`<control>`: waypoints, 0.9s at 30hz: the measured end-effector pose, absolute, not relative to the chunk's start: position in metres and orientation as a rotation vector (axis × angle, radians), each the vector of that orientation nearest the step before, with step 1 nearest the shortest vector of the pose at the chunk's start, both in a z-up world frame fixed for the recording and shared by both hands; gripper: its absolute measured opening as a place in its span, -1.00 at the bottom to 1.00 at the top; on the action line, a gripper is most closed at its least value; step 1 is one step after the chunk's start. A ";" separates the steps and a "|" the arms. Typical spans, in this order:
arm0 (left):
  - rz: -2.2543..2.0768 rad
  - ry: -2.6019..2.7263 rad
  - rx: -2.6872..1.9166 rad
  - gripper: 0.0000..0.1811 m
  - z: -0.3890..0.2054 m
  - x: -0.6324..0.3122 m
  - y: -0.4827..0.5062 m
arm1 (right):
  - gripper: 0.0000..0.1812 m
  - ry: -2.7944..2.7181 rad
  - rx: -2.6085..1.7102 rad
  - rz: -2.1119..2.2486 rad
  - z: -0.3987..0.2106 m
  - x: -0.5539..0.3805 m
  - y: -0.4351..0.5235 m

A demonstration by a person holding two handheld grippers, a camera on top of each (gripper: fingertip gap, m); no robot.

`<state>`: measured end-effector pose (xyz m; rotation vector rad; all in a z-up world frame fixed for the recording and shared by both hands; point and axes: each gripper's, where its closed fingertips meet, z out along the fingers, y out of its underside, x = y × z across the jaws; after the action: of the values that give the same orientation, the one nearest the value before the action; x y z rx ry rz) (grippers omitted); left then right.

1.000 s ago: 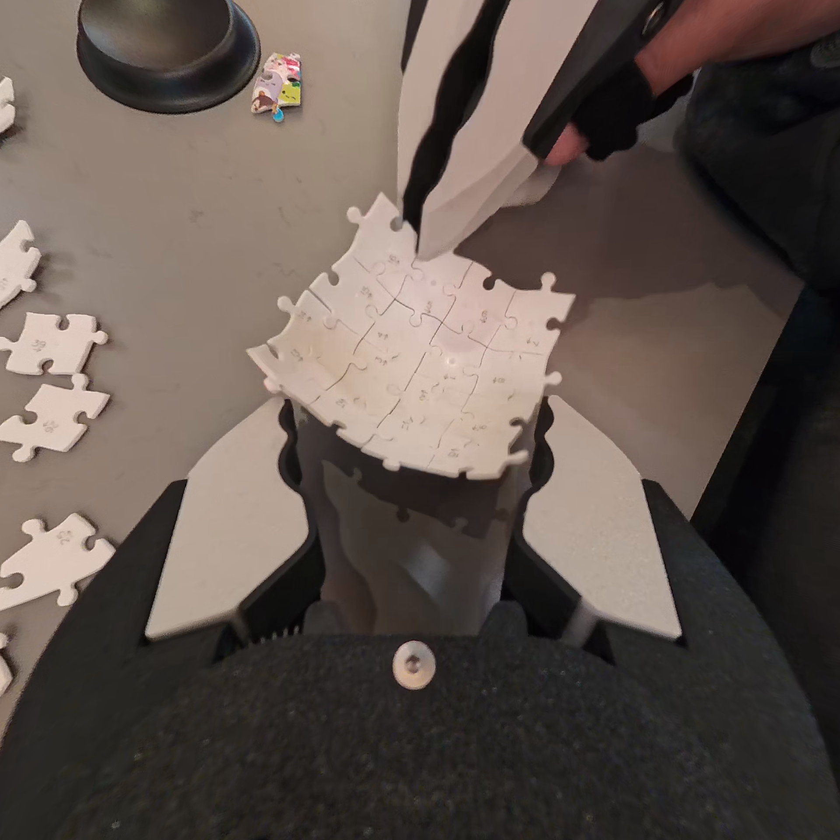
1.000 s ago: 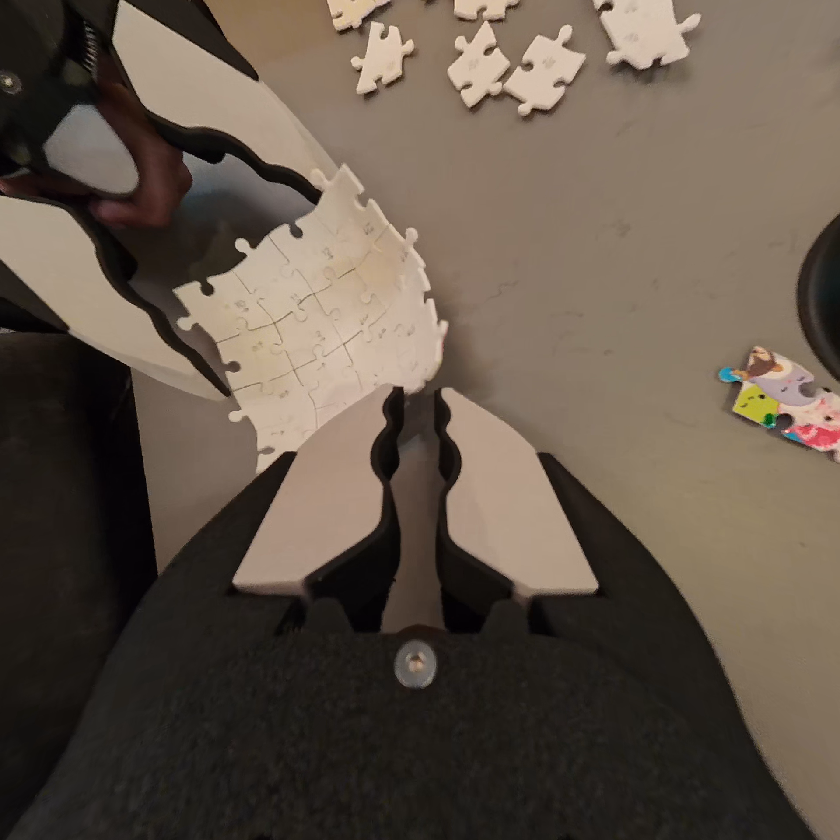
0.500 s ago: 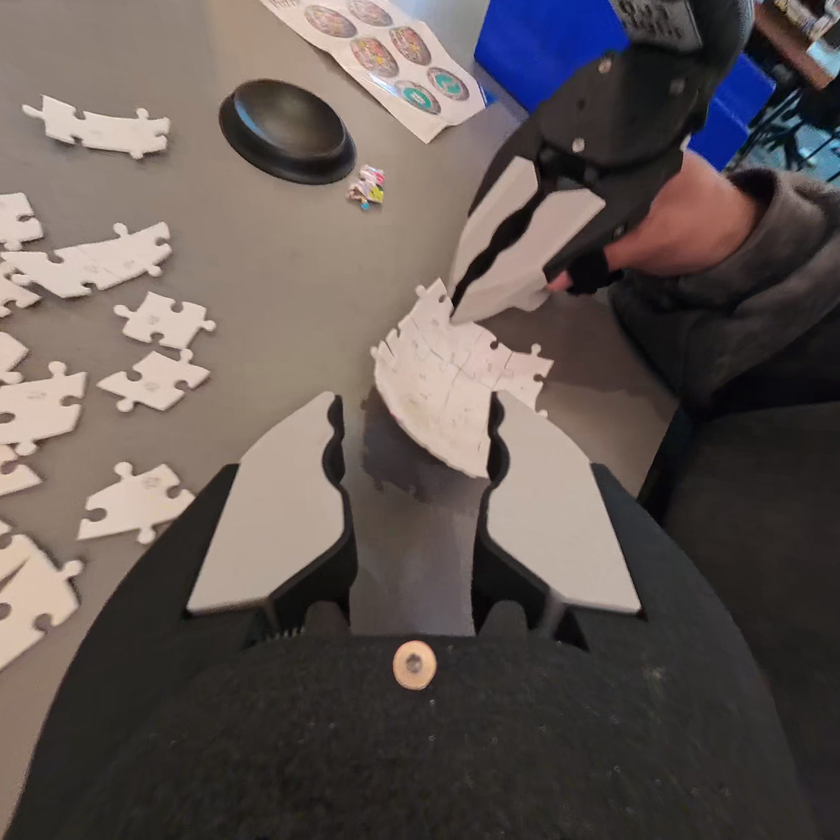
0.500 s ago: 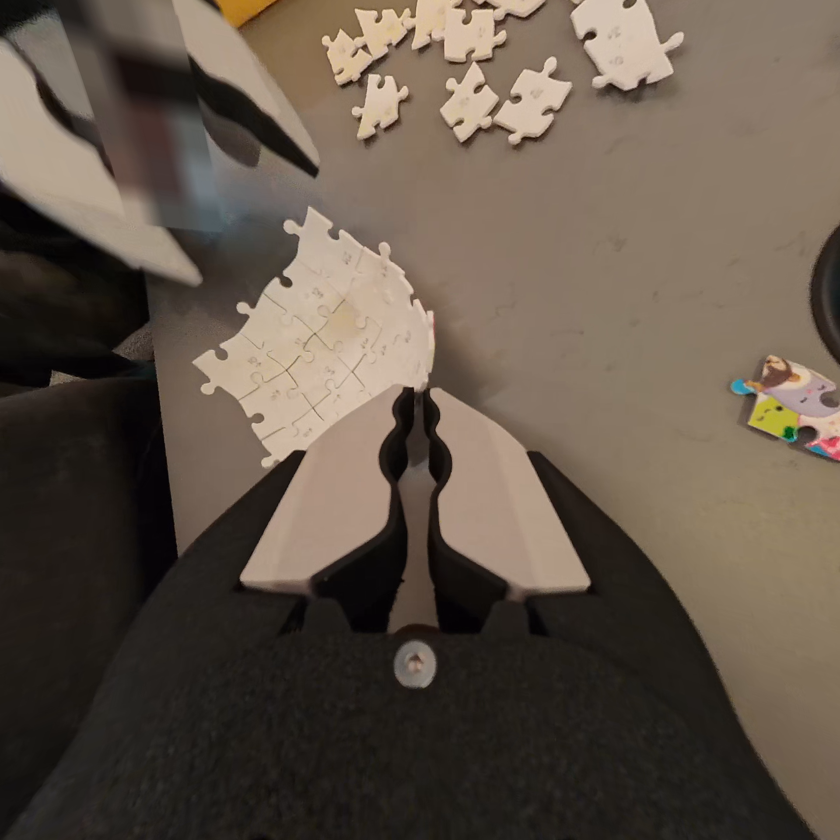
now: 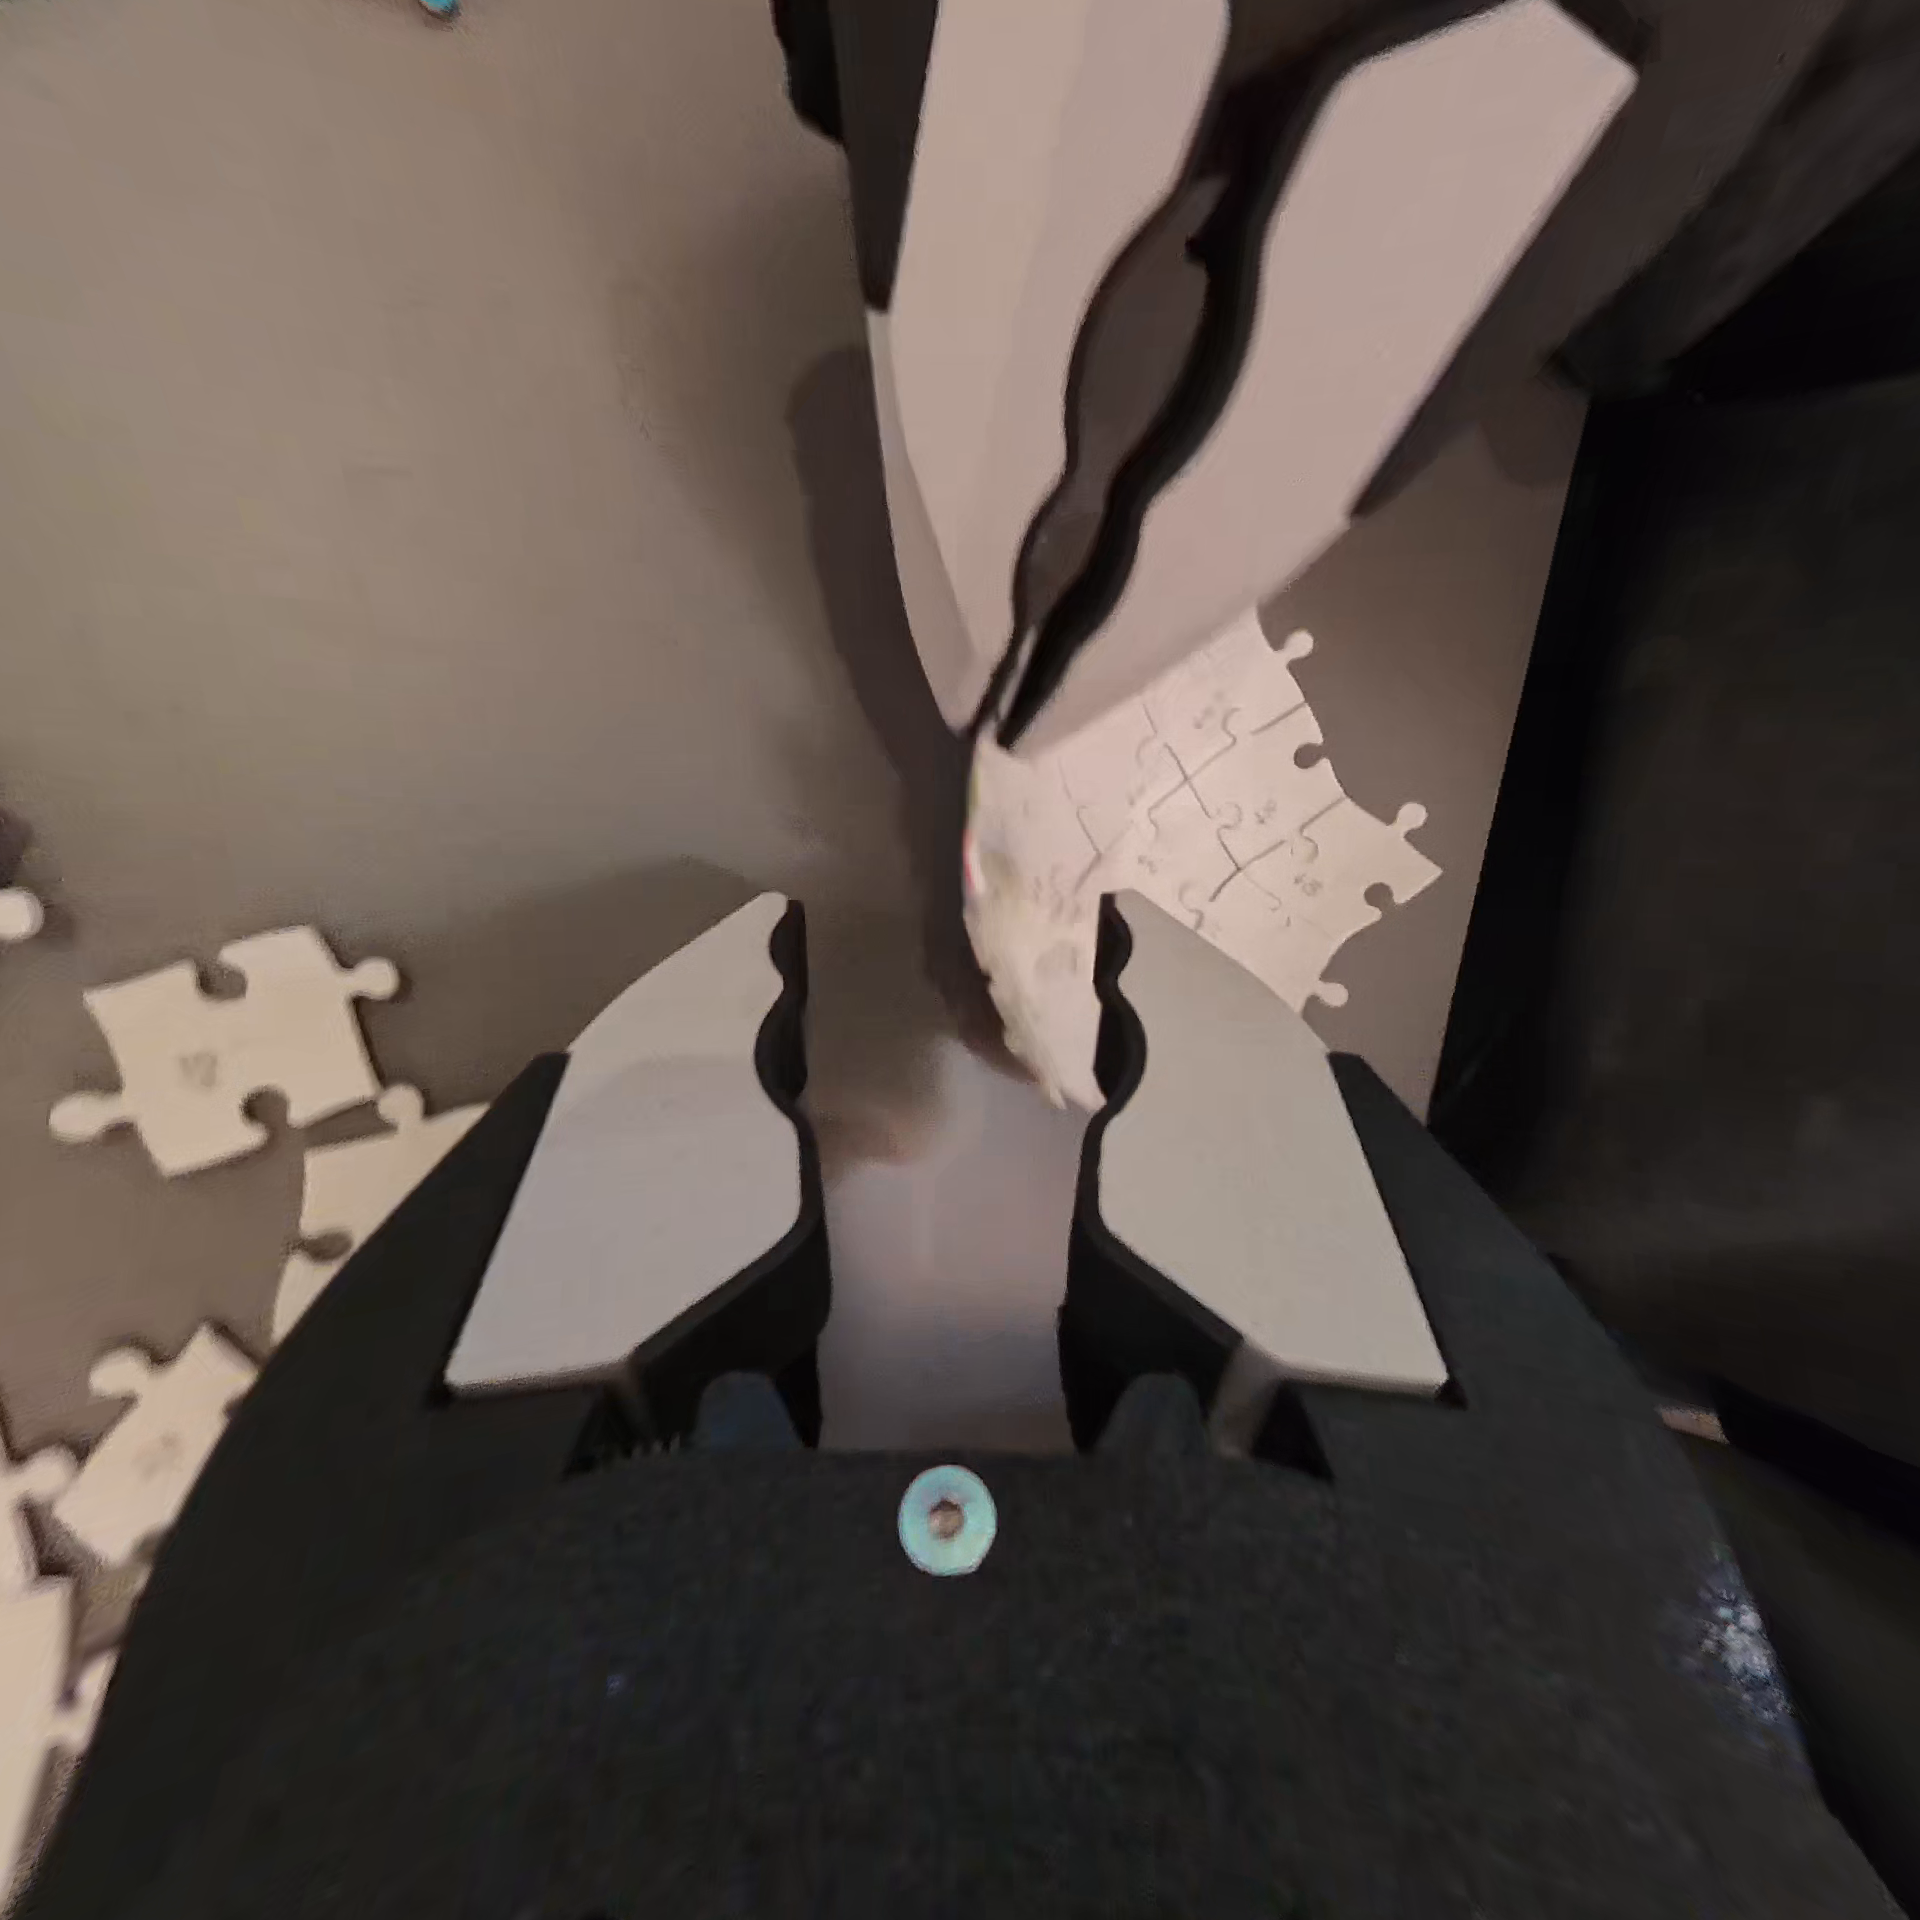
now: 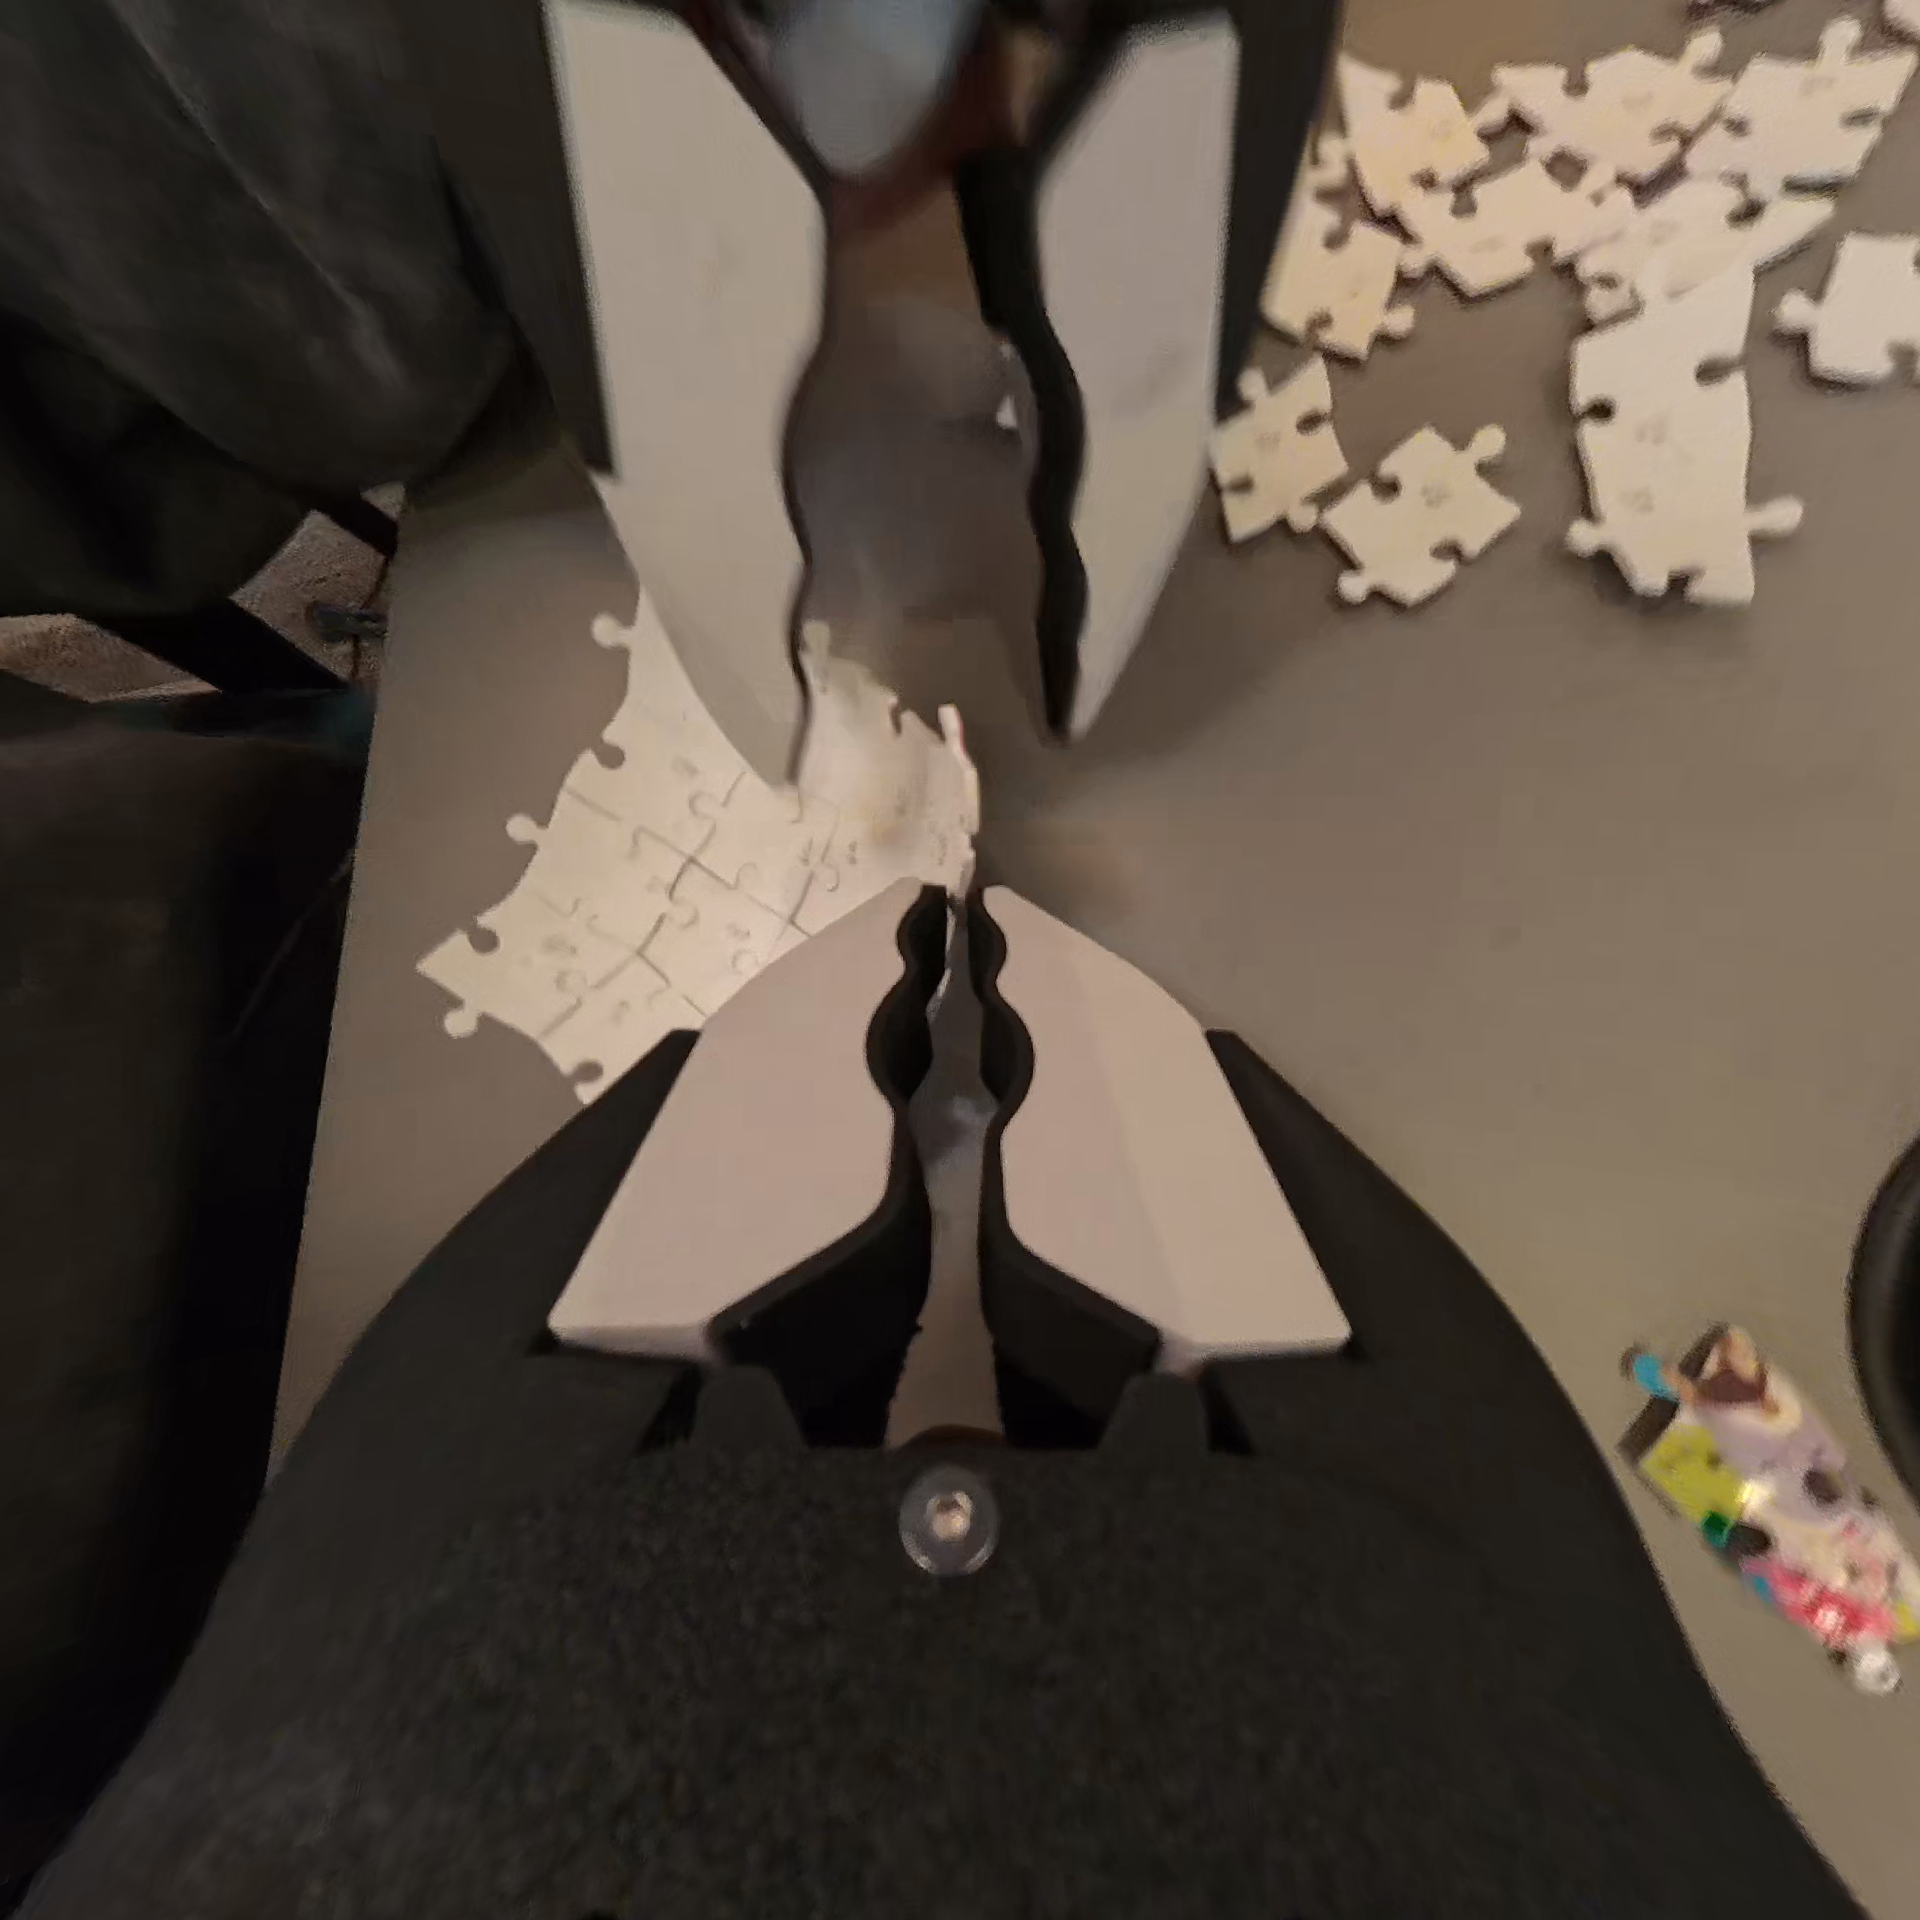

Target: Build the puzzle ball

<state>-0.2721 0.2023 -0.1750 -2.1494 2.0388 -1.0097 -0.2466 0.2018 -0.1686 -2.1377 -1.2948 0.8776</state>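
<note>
A curved white panel of joined puzzle pieces [image 6: 665,894] stands tilted near the grey table's edge; it also shows in the left wrist view [image 5: 1226,821]. My right gripper [image 6: 951,896] is shut on the panel's edge, with a thin white rim showing between its tips. In the left wrist view the right gripper [image 5: 992,727] comes down from above onto the panel's upper left corner. My left gripper [image 5: 948,914] is open and empty, with the panel just beyond its right finger. In the right wrist view the left gripper [image 6: 925,748] faces mine, its jaws apart over the panel's far side.
Several loose white pieces lie on the grey table [image 6: 1455,935] at the back right [image 6: 1423,520] and at the left of the left wrist view [image 5: 223,1049]. A small coloured assembled bit [image 6: 1766,1475] and a black round dish [image 6: 1896,1278] sit at the right. The table edge [image 5: 1455,1039] is close beside the panel. The tips of both grippers are at nearly the same place. The small coloured assembled bit [image 6: 1766,1475] is about equally far from each gripper, around 15 centimetres.
The left gripper let go of the panel, swung away and came back close with narrower open jaws. The right gripper closed onto the panel's edge and now carries it alone.
</note>
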 end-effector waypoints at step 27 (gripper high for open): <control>-1.304 1.789 -2.255 -0.98 -0.177 -0.265 0.202 | -0.81 -1.079 -2.111 0.682 -0.120 -0.157 0.233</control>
<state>-0.2651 0.2018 -0.1766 -2.2552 1.7893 -1.3041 -0.1573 0.2333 -0.1202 -2.1113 -1.0793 0.6816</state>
